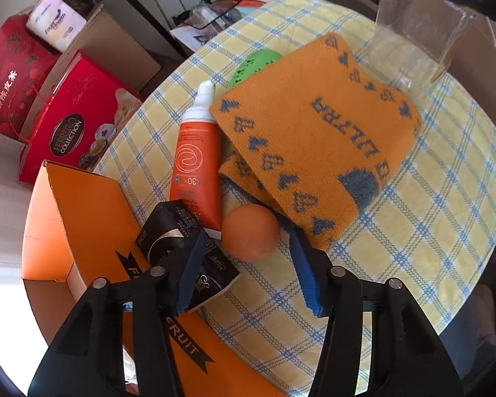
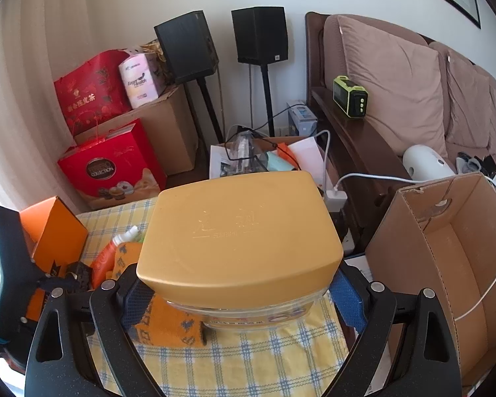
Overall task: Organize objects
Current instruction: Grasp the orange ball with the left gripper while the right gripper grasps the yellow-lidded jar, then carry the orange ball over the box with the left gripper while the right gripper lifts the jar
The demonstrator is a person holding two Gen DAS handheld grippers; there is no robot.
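Left gripper [image 1: 248,261]: jaws parted, blue pads gripping nothing, pointed steeply down over a table under a yellow-and-blue checked tablecloth [image 1: 413,248]. The left pad overlaps a small black-and-gold packet [image 1: 168,228] lying at the edge of an open orange fruit box [image 1: 92,205]; whether pad and packet touch cannot be told. An orange ball [image 1: 250,231] lies between and just beyond the two pads, apart from both. Beside the ball, an orange sunscreen tube [image 1: 193,155] with white cap, pointing away. To its right, a folded orange towel [image 1: 314,132] with blue pattern, lying flat; a green perforated ball [image 1: 254,64] shows partly behind it. Farther back, a clear container [image 1: 410,39] at the table's far side. Beyond the table edge, a red Ferrero Collection bag [image 1: 72,122] and a red gift bag [image 1: 10,76]. Right gripper [image 2: 238,297]: jaws spread wide, pads pressed on the sides of a clear box with a gold lid [image 2: 238,231], held over the tablecloth just beside the towel. To the right, an open cardboard box [image 2: 446,248]. Behind, two black speakers [image 2: 221,39] on stands and a brown sofa [image 2: 413,82].
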